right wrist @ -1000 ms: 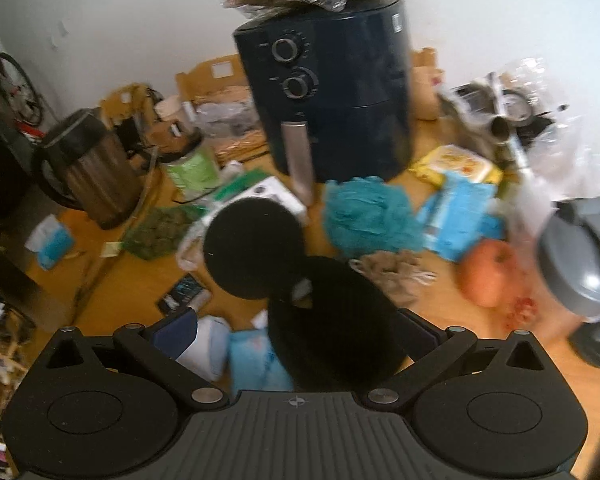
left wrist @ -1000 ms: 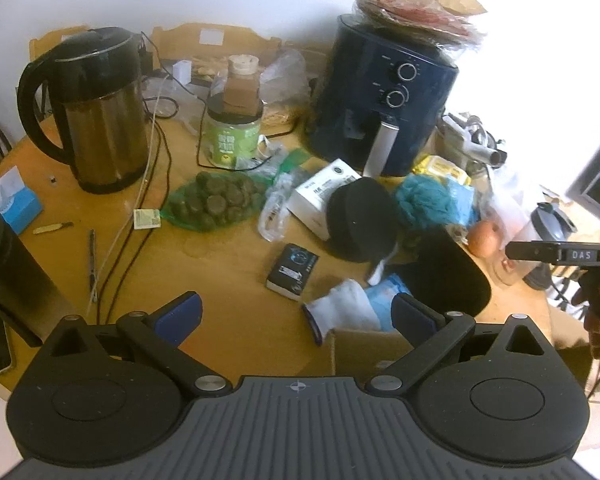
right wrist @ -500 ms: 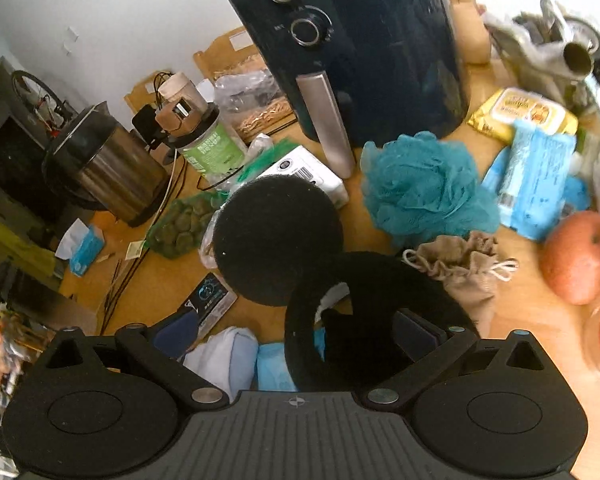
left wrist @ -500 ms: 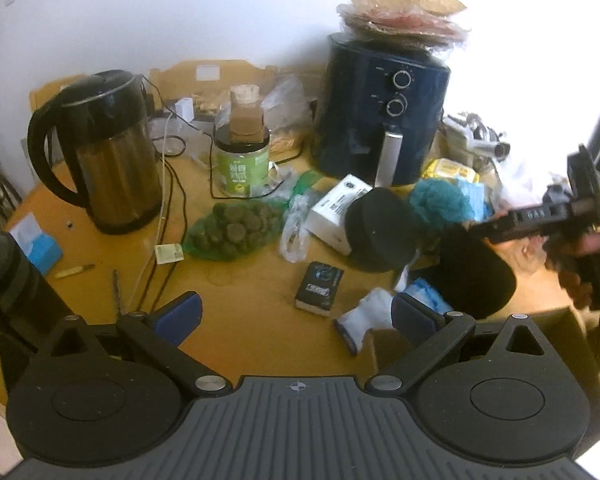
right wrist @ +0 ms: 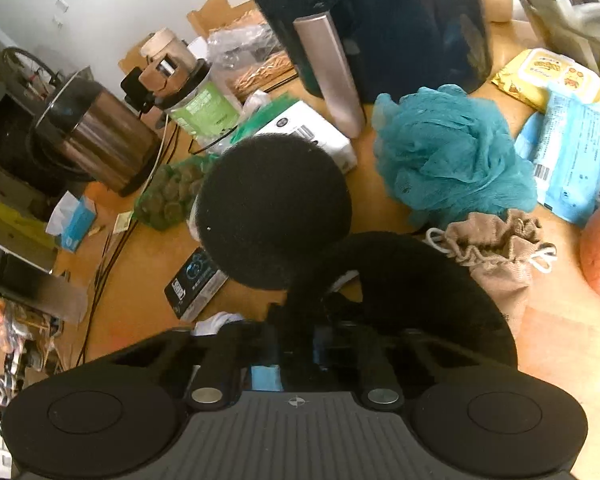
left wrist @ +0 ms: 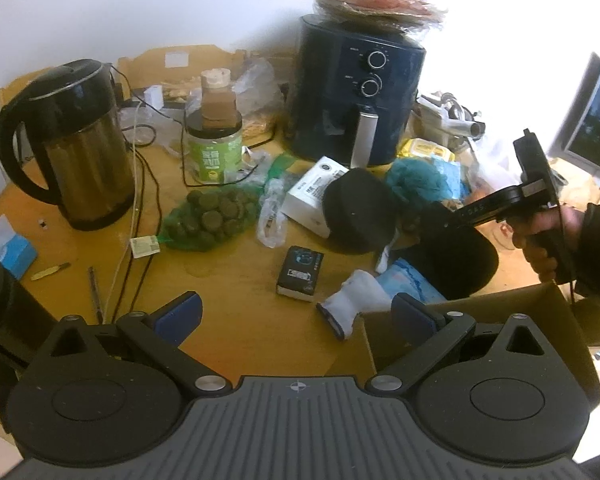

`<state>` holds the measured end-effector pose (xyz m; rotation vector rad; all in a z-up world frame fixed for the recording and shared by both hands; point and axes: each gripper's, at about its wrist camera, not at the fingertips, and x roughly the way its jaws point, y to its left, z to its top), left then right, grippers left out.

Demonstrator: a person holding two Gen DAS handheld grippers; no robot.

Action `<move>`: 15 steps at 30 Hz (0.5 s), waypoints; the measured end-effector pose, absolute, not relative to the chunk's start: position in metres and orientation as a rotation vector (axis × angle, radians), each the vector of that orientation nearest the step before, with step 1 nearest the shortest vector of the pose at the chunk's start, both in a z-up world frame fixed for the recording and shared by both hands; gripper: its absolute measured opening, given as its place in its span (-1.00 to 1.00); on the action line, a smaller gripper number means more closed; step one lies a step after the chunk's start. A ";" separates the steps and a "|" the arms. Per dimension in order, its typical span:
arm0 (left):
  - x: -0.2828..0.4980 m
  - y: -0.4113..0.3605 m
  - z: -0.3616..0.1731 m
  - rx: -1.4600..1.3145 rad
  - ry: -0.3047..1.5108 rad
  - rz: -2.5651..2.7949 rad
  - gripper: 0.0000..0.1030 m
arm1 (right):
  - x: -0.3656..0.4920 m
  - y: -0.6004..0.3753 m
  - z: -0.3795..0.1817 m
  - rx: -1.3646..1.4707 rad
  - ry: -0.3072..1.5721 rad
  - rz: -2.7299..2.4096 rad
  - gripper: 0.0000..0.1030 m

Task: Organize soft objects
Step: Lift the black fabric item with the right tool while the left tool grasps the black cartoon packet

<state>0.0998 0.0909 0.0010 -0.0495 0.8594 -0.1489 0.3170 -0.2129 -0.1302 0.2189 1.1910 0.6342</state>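
Nearest the right wrist camera, the right tool (right wrist: 300, 350) has just been closing and now pinches the near rim of the black foam ring (right wrist: 400, 280), which lies on the surface (left wrist: 228, 304) beside the cardboard box (left wrist: 460, 320). The left tool (left wrist: 296, 316) hangs released. A thin rim bite could slip or drag the foam disc (right wrist: 272, 212) touching it; farther, the teal mesh sponge (right wrist: 452, 156) waits.

Black foam ring (right wrist: 412, 280) flat on the tabletop (right wrist: 140, 296), near rim pinched in closed tongs; black foam disc (right wrist: 272, 216) propped beside it against a white box. Teal mesh bath pouf (right wrist: 452, 152), tan drawstring pouch (right wrist: 496, 248), white sock (left wrist: 356, 296) scattered close by.
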 end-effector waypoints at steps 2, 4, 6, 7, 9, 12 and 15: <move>0.103 0.091 0.000 -0.051 0.862 -0.160 1.00 | 0.313 -0.211 -0.125 0.206 1.179 0.647 -0.72; 0.107 0.090 -0.001 -0.051 0.871 -0.178 1.00 | 0.309 -0.210 -0.119 0.182 1.162 0.652 -0.73; 0.111 0.090 -0.002 -0.047 0.875 -0.180 1.00 | 0.305 -0.211 -0.109 0.171 1.134 0.653 -0.74; 0.113 0.091 -0.003 -0.049 0.875 -0.175 1.00 | 0.302 -0.214 -0.103 0.178 1.117 0.653 -0.74; 0.118 0.092 -0.004 -0.058 0.875 -0.189 1.00 | 0.297 -0.220 -0.091 0.186 1.082 0.649 -0.75; 0.124 0.092 -0.003 -0.064 0.867 -0.196 1.00 | 0.287 -0.229 -0.074 0.172 1.036 0.641 -0.75; 0.134 0.091 -0.004 -0.069 0.872 -0.206 1.00 | 0.277 -0.241 -0.057 0.188 0.994 0.624 -0.75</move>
